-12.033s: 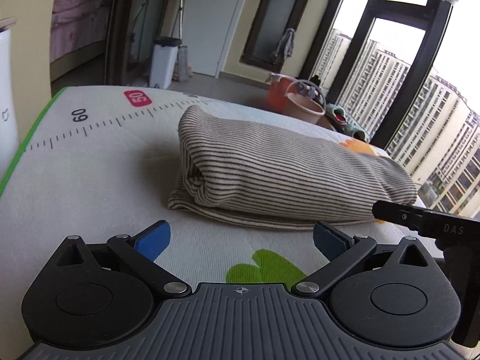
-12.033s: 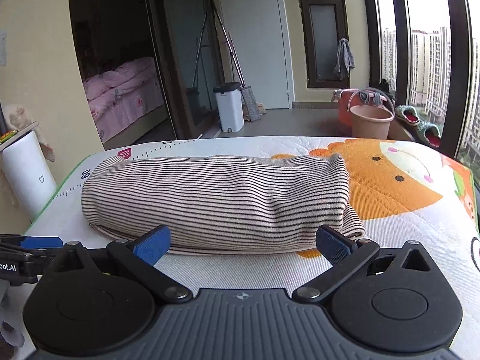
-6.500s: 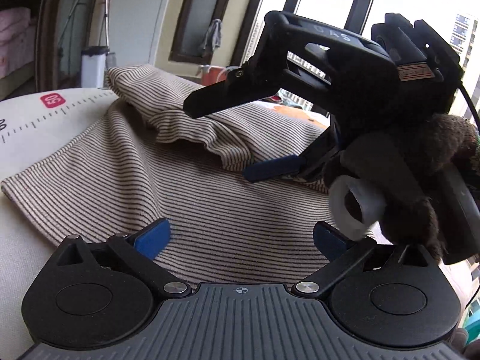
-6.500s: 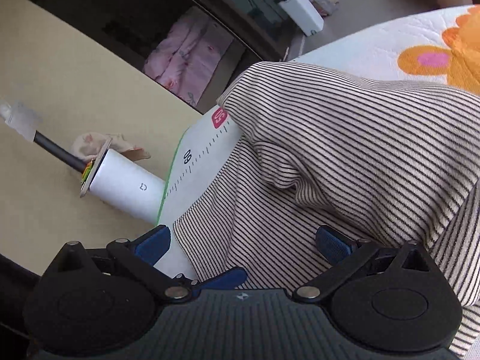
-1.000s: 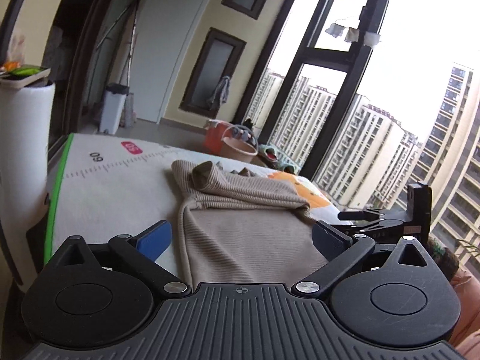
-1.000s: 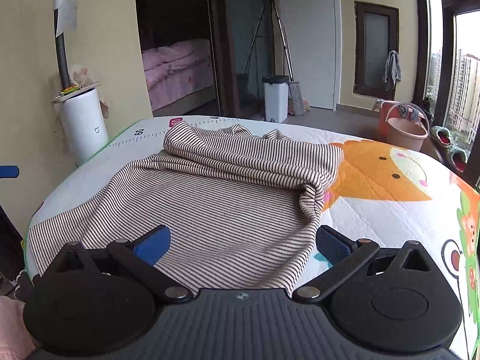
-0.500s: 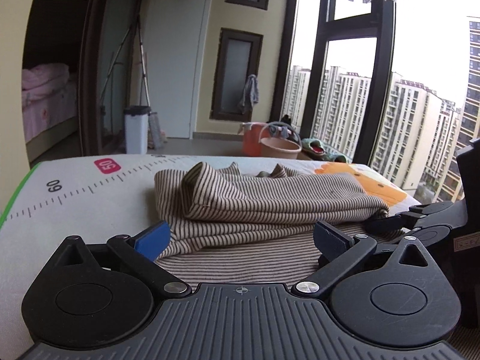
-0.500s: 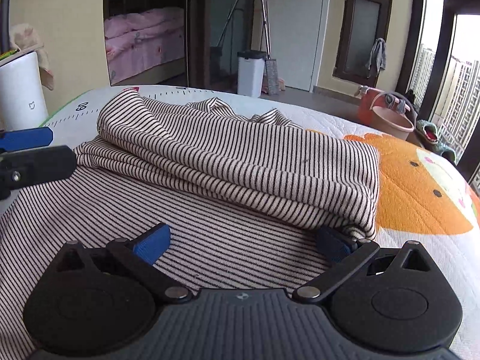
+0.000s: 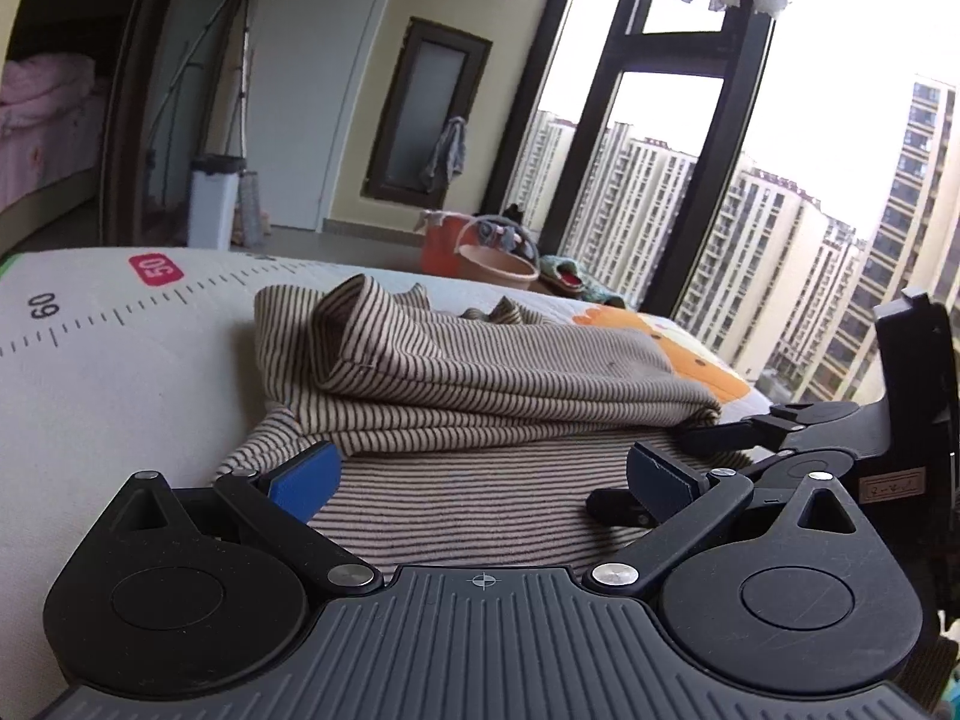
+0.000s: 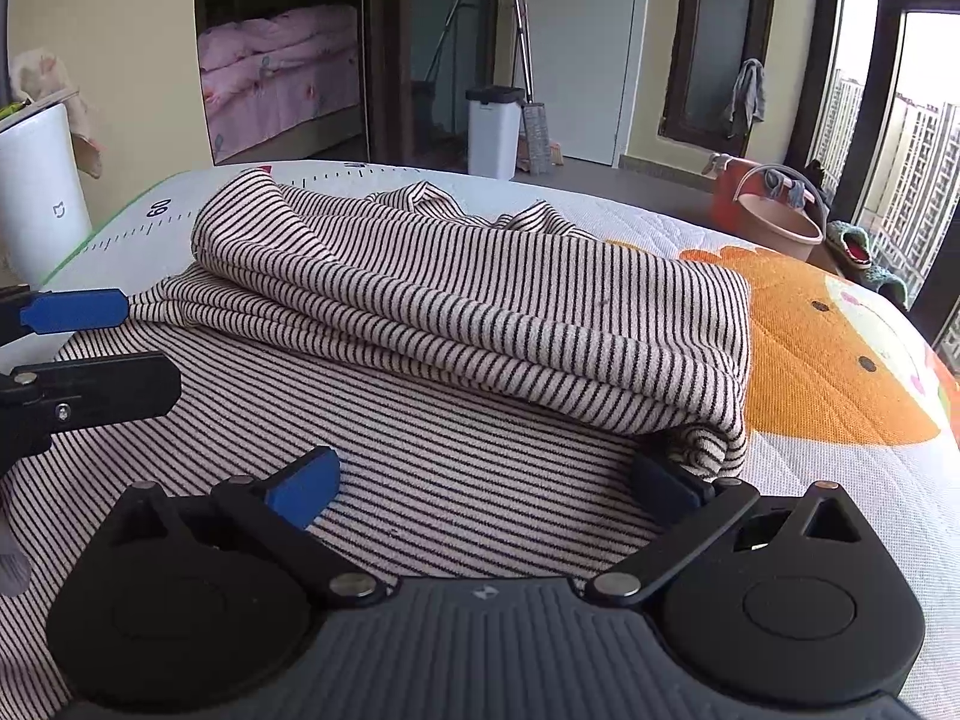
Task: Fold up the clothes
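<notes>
Lying on a printed mat (image 10: 840, 360) with a ruler scale and an orange cartoon figure: a striped garment (image 10: 468, 300), flat lower layer spread toward the cameras, upper part bunched in thick folds across it. Hovering low over the flat layer at its near edge, left claw (image 9: 483, 480) spread wide, blue pads apart, nothing between them. Same for the right claw (image 10: 483, 480): wide apart, empty, its right pad just beside the rolled end of the folds, contact impossible to tell. Showing at the right edge of the left view, the right claw's dark fingers close to the fold's end; showing at the left edge of the right view, the left claw with one blue pad near the cloth's far left side. Standing beyond the mat: a white bin (image 10: 495, 132), a pink bucket (image 10: 780, 228), a tall window (image 9: 690, 150), and a bed with pink bedding (image 10: 276, 72) through a doorway.
</notes>
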The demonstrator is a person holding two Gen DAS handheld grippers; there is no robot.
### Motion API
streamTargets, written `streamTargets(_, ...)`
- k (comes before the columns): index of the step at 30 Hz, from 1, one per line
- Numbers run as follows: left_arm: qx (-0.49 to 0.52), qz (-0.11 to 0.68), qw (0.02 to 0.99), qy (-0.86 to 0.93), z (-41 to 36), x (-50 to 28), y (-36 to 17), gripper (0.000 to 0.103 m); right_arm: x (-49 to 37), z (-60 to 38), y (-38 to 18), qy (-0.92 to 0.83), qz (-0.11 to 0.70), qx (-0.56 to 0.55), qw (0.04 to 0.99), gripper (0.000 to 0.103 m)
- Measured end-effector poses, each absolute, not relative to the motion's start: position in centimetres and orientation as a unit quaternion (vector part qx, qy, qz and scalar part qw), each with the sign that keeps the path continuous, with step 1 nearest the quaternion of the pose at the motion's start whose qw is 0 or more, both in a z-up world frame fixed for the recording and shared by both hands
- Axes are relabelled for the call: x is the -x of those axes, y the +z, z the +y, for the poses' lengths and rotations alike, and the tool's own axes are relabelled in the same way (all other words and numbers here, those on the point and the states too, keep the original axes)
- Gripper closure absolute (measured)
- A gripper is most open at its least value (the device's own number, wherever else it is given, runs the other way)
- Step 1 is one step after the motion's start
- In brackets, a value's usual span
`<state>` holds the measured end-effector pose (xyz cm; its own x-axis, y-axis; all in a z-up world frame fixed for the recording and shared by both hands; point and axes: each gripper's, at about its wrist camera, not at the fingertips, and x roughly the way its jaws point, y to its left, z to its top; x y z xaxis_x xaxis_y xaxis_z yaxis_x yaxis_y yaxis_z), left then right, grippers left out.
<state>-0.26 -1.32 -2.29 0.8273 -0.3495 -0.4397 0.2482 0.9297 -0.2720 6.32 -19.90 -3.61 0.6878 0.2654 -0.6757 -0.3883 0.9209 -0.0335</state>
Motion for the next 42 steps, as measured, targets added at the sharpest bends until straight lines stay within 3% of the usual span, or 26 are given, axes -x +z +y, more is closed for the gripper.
streamTargets(14, 0.245, 0.2, 0.909, -0.271, 2.8, 0.8, -3.5, 0.0, -8.2, -18.6, -2.7, 0.153, 0.443, 0.079, 0.88, 0.0)
streamTargets(19, 0.312, 0.169, 0.882, -0.311, 4.6, 1.1, -4.3, 0.0, -6.5, -16.9, -2.1, 0.129, 0.399, 0.132, 0.898, 0.001)
streamTargets(22, 0.328, 0.172, 0.874, -0.314, 5.0, 0.9, -4.7, 0.0, -4.6, -15.1, 0.0, 0.151, 0.32, 0.212, 0.911, 0.022)
streamTargets(24, 0.325, 0.178, 0.875, -0.313, 4.8, 0.7, -4.7, 0.0, -4.6, -14.2, 2.5, 0.131, 0.273, 0.247, 0.92, 0.045)
streamTargets(27, 0.311, 0.187, 0.878, -0.312, 4.4, 0.6, -4.7, 0.0, -6.3, -13.0, 6.0, 0.134, 0.25, 0.253, 0.925, 0.064)
streamTargets(31, 0.302, 0.191, 0.88, -0.312, 4.2, 0.6, -4.7, 0.0, -8.9, -9.5, 7.6, 0.18, 0.269, 0.267, 0.908, 0.06)
streamTargets(33, 0.304, 0.192, 0.881, -0.308, 4.3, 0.5, -4.8, 0.0, -10.1, -7.7, 7.1, 0.204, 0.298, 0.262, 0.895, 0.037)
streamTargets(34, 0.305, 0.193, 0.881, -0.306, 4.3, 0.4, -4.8, 0.0, -10.5, -6.7, 6.7, 0.214, 0.31, 0.27, 0.886, 0.034)
streamTargets(39, 0.311, 0.211, 0.883, -0.28, 4.6, 0.0, -5.1, 0.0, -12.3, -3.4, 4.1, 0.216, 0.339, 0.323, 0.857, 0.026)
streamTargets(41, 0.311, 0.211, 0.884, -0.279, 4.7, 0.0, -5.0, 0.0, -12.6, -3.4, 3.3, 0.207, 0.336, 0.329, 0.858, 0.026)
streamTargets(42, 0.308, 0.211, 0.885, -0.279, 4.6, 0.0, -5.0, 0.0, -12.8, -3.3, 2.9, 0.203, 0.335, 0.332, 0.858, 0.031)
